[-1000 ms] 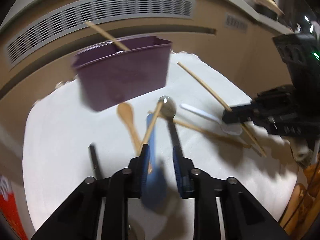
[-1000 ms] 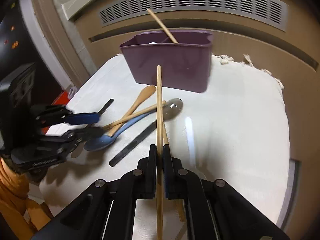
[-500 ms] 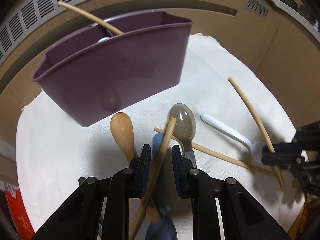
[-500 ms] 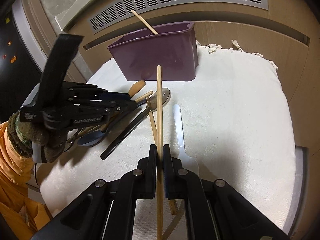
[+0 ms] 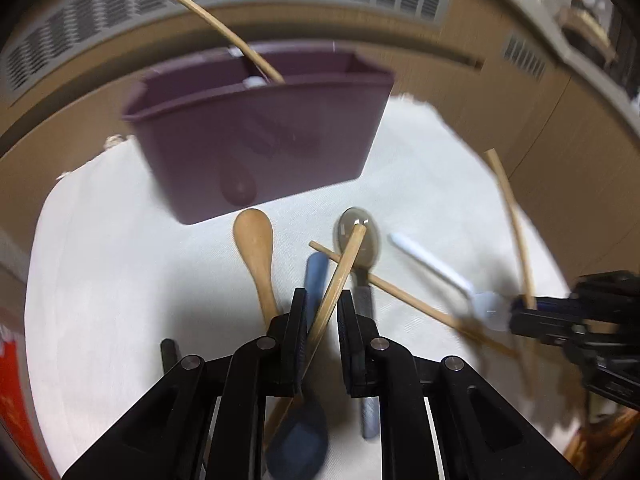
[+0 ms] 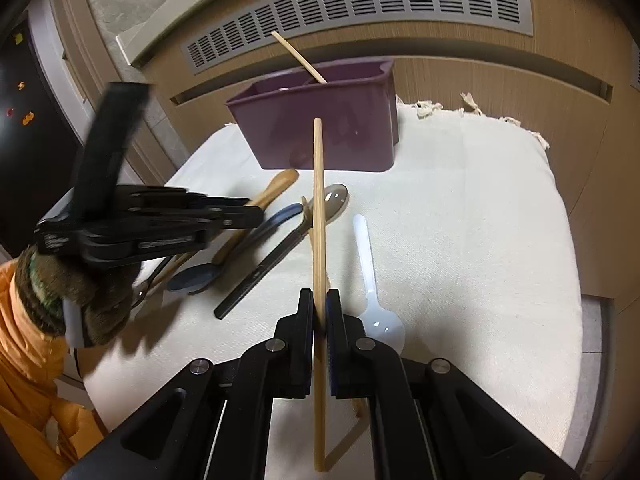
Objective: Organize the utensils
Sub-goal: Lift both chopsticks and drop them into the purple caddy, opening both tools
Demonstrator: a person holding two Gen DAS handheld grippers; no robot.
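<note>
Chopsticks are being picked up: right tool (image 6: pixel 319 312) is clamped on one chopstick (image 6: pixel 318 200); left tool (image 5: pixel 322 312) is closing around another (image 5: pixel 340 272). Next, lift both into the purple bin (image 6: pixel 320 128), upper middle.

A home kitchen: wood-grain cabinetry (image 6: pixel 480 80) with a vent grille (image 6: pixel 360 4), utensils on a cloth (image 6: pixel 460 220).

No legible text; perhaps faint, blurred lettering on left gripper (image 6: pixel 160 220).

- Warm, dim indoor light falls from above, casting soft dark shadows on the white cloth (image 6: pixel 480 220).
- The left wrist view is motion-blurred, the purple bin (image 5: pixel 256 136) smeared.
- Fisheye bending and dark corners mark both views.
</note>
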